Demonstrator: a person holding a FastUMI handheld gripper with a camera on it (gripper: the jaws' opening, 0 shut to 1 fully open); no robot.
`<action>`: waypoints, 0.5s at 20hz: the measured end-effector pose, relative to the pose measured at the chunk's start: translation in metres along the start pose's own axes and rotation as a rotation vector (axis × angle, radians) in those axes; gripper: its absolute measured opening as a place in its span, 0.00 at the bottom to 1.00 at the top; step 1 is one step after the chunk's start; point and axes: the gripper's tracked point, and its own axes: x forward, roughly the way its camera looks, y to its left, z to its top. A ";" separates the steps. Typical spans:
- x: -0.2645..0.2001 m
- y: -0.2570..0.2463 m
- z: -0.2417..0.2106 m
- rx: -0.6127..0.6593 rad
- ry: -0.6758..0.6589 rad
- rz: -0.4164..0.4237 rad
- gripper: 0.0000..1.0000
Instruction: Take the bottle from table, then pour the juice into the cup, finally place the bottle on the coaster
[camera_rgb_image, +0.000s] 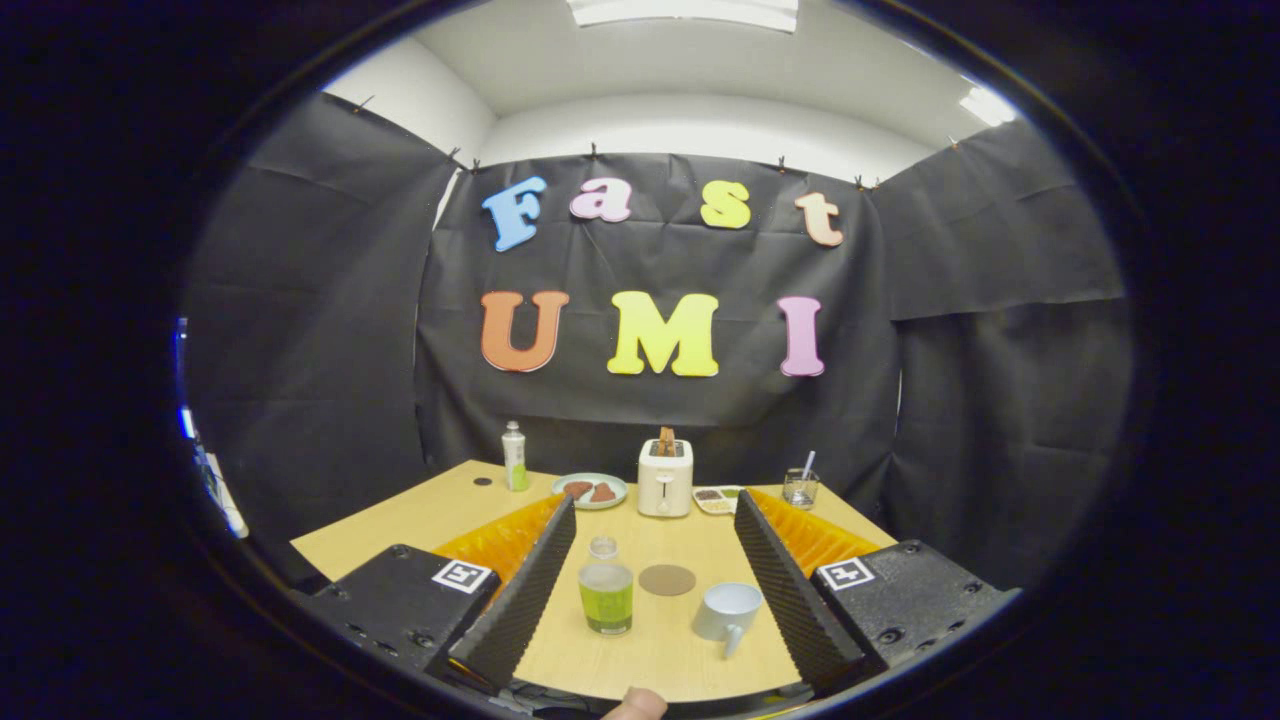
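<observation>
Bottle (606, 590) stands on table (420, 515) between my wide-apart fingers (520, 600), nothing gripped; coaster (667, 579) and cup (728, 611) beside it. Toaster (665, 478), plate (591, 490), glass (800, 488) beyond, nothing blocking.

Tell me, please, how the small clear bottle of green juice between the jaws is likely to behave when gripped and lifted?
The small clear bottle of green juice looks about half full, so probably light, with liquid sloshing as it tilts. Its smooth round wall may slip. The gripper stands open around it, not touching.
</observation>
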 end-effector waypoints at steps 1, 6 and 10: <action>0.001 0.000 -0.002 0.002 0.004 -0.002 1.00; 0.010 0.005 -0.014 0.010 0.021 0.002 1.00; 0.020 0.014 -0.029 -0.005 0.041 0.003 1.00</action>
